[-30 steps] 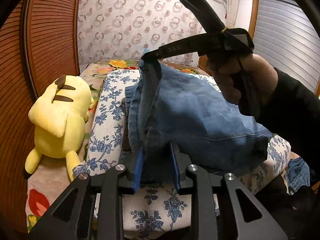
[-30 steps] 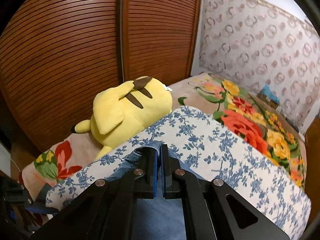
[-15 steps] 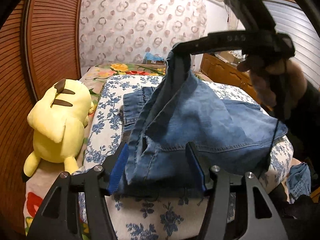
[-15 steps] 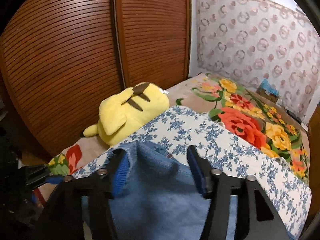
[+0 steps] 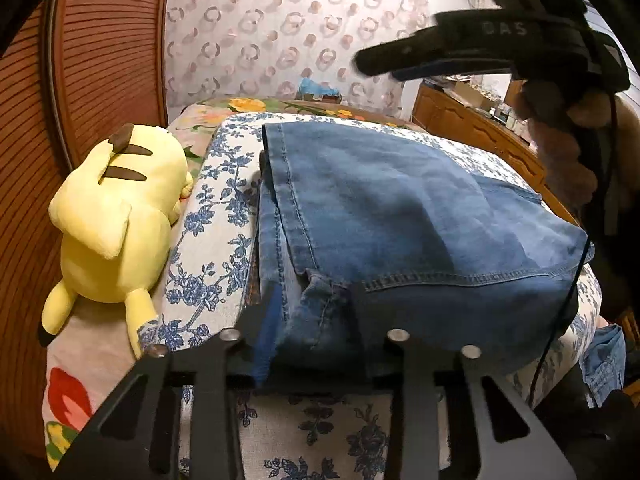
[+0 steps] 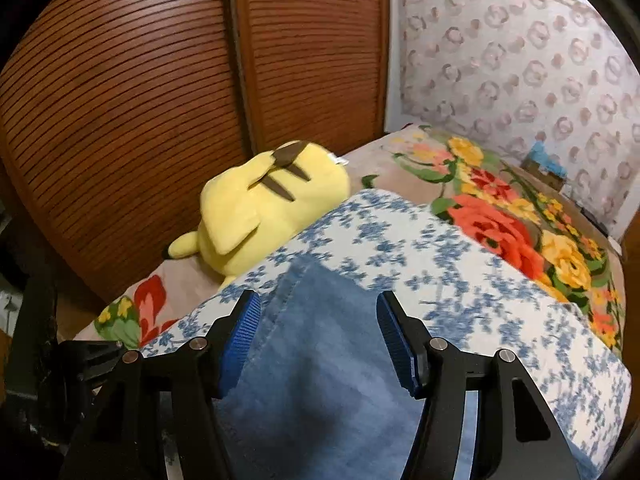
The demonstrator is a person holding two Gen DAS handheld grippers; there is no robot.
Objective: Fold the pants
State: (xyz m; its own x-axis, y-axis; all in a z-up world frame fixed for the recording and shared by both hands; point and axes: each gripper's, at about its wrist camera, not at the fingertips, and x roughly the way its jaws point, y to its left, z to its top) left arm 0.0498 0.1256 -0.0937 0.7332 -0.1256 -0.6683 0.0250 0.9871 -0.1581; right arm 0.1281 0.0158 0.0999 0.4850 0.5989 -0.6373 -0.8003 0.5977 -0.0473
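**Denim laid out on a flowered cushion**

On a blue-and-white floral cushion [image 5: 208, 264], a pair of blue jeans [image 5: 400, 216] lies folded over itself, one hem edge running along the side nearest the wall and the doubled cloth spread flat across the top. At the near edge the left gripper [image 5: 312, 320] has its jaws parted, with a bunched fold of denim sitting between them; whether the pads touch the cloth cannot be told. Above the far end of the jeans, clear of the fabric, the right gripper [image 5: 376, 60] hangs in the air, held by a hand [image 5: 560, 140], and its own camera shows the two blue-padded fingers [image 6: 240, 340] spread wide with nothing between them but the denim [image 6: 320, 360] below.

Beside the cushion, against a slatted brown wooden door [image 6: 160, 80], a yellow Pikachu plush [image 5: 116, 216] lies on its side on a bedspread printed with red and yellow flowers [image 6: 520, 232]. Patterned pink wallpaper [image 5: 280, 32] backs the bed, and a wooden dresser [image 5: 480, 132] stands off to the right. More blue denim [image 5: 604, 360] hangs low at the right edge.
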